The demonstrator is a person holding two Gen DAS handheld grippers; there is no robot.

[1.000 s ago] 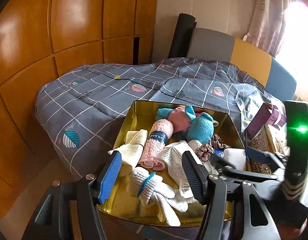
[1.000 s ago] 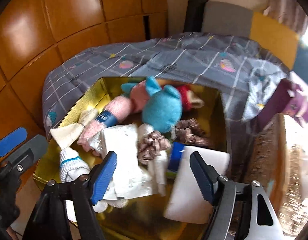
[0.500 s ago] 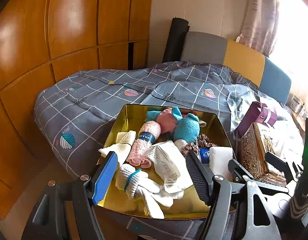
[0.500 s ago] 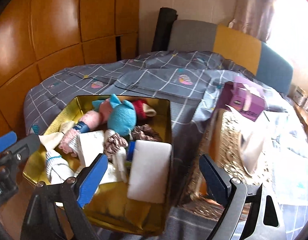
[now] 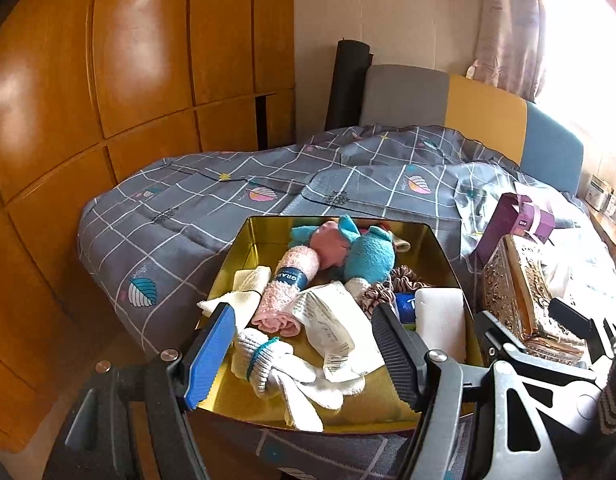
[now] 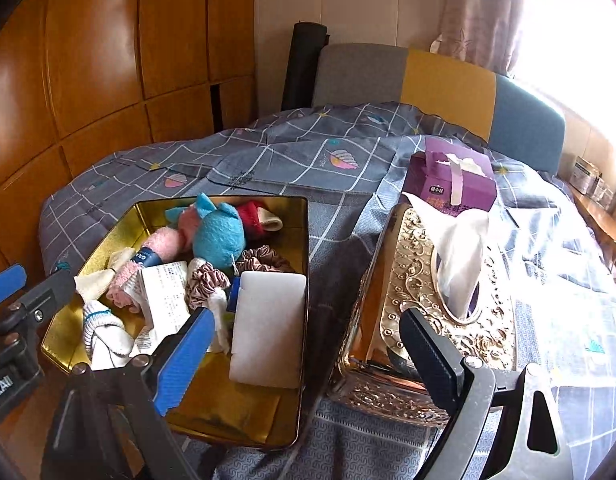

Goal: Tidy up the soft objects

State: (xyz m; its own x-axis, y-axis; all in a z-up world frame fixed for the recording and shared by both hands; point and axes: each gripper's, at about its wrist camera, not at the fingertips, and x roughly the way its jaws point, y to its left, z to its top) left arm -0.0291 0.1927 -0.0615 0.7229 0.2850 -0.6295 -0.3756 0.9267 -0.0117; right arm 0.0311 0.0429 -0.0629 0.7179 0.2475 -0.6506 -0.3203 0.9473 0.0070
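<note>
We hold both tongs above the near edge of the bed (image 5: 180, 220), and neither grips anything. The left tongs (image 5: 304, 356) stand wide open over the gold tin (image 5: 264, 232), with the white glove bundle (image 5: 268, 360) showing in the gap between the fingers. The right tongs (image 6: 312, 360) are spread wide too, the blue-padded finger (image 6: 184, 360) over the tin's near half and the black finger (image 6: 432, 352) in front of the ornate gold tissue box (image 6: 412, 280).

The soft things all lie inside the tin. In the left wrist view, the teal plush toy (image 5: 368, 256) sits toward 12 o'clock of the tin, touching a pink plush (image 5: 328, 240) at its left. A rolled pink towel with a dark blue band (image 5: 288, 292) runs from the centre toward 7 o'clock, beside a cream cloth (image 5: 244, 292) at 9 o'clock. A white cloth with a printed label (image 5: 328, 320) lies near the centre, and satin scrunchies (image 5: 388, 288) rest just to its right. A flat white pack (image 5: 440, 320) fills the 4 o'clock corner.

In the right wrist view, a red and cream sock (image 6: 260, 216) lies at the tin's far wall behind the teal toy. The tissue box stands just right of the tin, a white tissue (image 6: 460, 256) rising from its slot, and a purple carton (image 6: 452, 180) sits beyond it at 12 o'clock.
</note>
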